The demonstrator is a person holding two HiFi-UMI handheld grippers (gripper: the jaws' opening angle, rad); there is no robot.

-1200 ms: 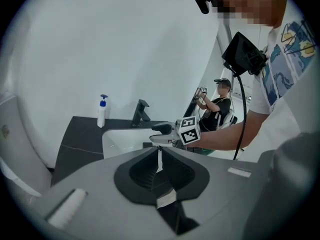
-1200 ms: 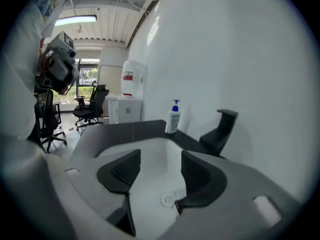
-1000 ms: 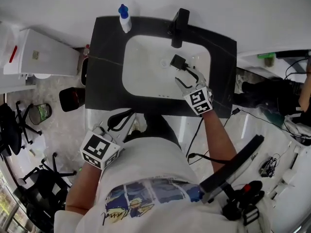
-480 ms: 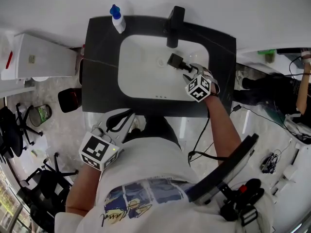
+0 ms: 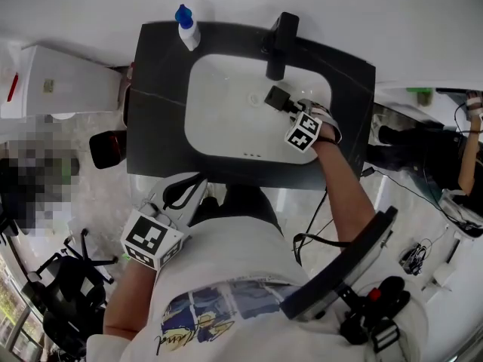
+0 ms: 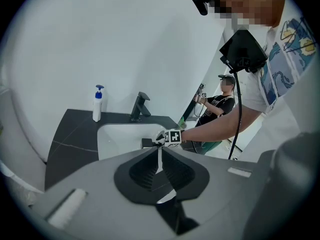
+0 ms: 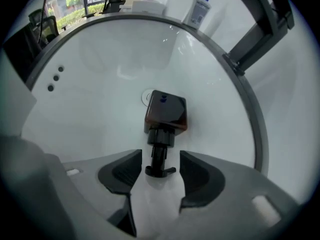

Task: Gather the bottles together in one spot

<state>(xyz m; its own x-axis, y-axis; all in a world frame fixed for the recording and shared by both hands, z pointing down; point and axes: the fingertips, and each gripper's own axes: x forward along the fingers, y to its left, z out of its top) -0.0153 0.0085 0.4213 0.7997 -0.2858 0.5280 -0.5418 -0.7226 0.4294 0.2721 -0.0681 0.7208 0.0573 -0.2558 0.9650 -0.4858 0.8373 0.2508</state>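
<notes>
– Left gripper (image 6: 159, 149) first: how does it stand?
– It is held low by the person's waist, short of the black counter (image 5: 155, 96), and points toward the sink (image 5: 215, 115) and a little downward. Its jaws are pressed together with nothing between them.
– And the bottles?
– A white pump bottle (image 5: 186, 27) with a blue top stands upright at the counter's back left corner. A dark brown pump bottle (image 7: 166, 111) sits in the white sink by the drain, just in front of the black tap (image 5: 278, 40). I cannot tell whether it lies flat or leans.
– The right gripper (image 7: 160, 155)?
– That arm reaches over the sink's front rim, and the gripper points steeply down into the basin. Its jaws are spread, with the brown bottle's pump head between them and a gap on each side.
– The room?
– A white wall is behind, a white cabinet (image 5: 64, 89) stands left of the counter, and the floor is pale stone. Another person (image 6: 218, 104) stands off to the right.
</notes>
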